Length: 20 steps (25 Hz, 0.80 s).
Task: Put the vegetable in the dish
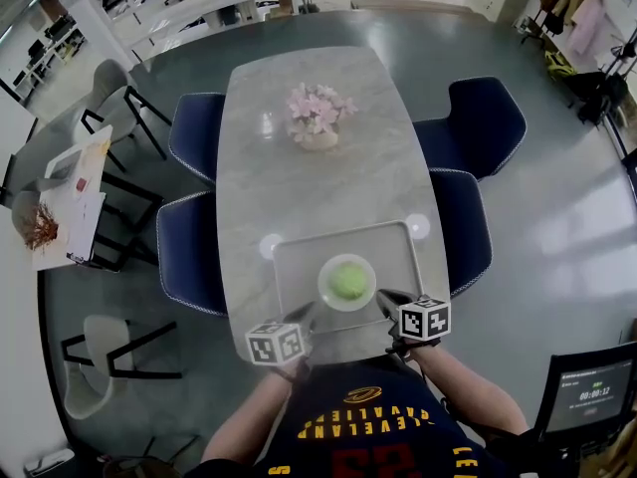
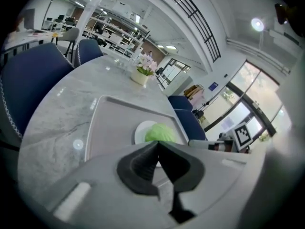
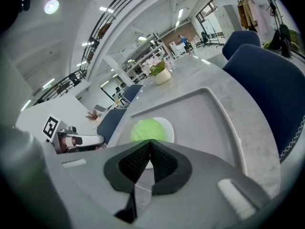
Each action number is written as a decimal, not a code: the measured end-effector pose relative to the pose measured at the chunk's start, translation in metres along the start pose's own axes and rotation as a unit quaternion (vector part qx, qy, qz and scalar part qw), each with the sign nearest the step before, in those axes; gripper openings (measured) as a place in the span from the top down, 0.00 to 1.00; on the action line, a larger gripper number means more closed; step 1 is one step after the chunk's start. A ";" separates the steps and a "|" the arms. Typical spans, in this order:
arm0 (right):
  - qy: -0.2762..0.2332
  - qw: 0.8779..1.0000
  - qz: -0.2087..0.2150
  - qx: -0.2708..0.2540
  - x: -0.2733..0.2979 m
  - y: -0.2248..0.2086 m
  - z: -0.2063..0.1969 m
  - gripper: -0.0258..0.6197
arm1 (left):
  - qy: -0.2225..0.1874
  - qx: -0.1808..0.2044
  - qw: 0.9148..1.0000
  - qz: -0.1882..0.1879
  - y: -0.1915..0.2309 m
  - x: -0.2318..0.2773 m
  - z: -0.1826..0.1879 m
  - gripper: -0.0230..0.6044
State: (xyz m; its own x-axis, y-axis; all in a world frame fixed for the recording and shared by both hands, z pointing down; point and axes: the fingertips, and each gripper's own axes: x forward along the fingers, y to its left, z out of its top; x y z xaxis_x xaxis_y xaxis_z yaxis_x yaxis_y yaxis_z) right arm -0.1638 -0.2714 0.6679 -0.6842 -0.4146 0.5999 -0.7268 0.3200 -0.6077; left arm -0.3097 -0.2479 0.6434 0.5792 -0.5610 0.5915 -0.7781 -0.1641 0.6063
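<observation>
A round green vegetable (image 1: 347,280) lies in a small white dish (image 1: 328,294) on a grey tray (image 1: 296,263) at the near end of the marble table. My left gripper (image 1: 305,316) sits at the tray's near edge, left of the dish, with its jaws shut and empty. My right gripper (image 1: 388,300) is just right of the dish, also shut and empty. In the left gripper view the vegetable (image 2: 161,132) shows right beyond the closed tips (image 2: 158,144). In the right gripper view the vegetable (image 3: 147,129) also lies beyond the closed tips (image 3: 150,141).
A pot of pink flowers (image 1: 318,119) stands at the table's middle. Two small white discs (image 1: 271,246) (image 1: 417,226) lie beside the tray's far corners. Dark blue chairs (image 1: 189,252) (image 1: 468,227) flank the table. A monitor (image 1: 593,391) stands at the lower right.
</observation>
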 end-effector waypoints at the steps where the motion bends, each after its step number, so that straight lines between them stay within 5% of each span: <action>1: -0.007 1.000 0.010 -0.007 -0.004 0.008 0.006 0.95 | -0.011 0.003 1.000 -0.006 -0.005 -0.006 0.008 0.96; 7: -0.072 0.994 0.051 -0.072 -0.035 0.061 0.052 0.95 | -0.076 0.062 0.994 -0.050 -0.057 -0.037 0.056 0.96; 14: -0.139 0.977 0.086 -0.134 -0.080 0.115 0.080 0.95 | -0.124 0.159 0.973 -0.112 -0.127 -0.070 0.078 0.96; 20: -0.173 0.962 0.103 -0.185 -0.094 0.141 0.078 0.95 | -0.133 0.180 0.967 -0.122 -0.142 -0.075 0.072 0.96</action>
State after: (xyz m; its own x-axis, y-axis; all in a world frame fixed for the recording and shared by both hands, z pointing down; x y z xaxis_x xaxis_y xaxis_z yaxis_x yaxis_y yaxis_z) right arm -0.1968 -0.2540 0.4849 -0.8012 -0.5489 0.2382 -0.5938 0.6806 -0.4292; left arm -0.2599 -0.2410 0.4744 0.7103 -0.6509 0.2680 -0.6883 -0.5625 0.4582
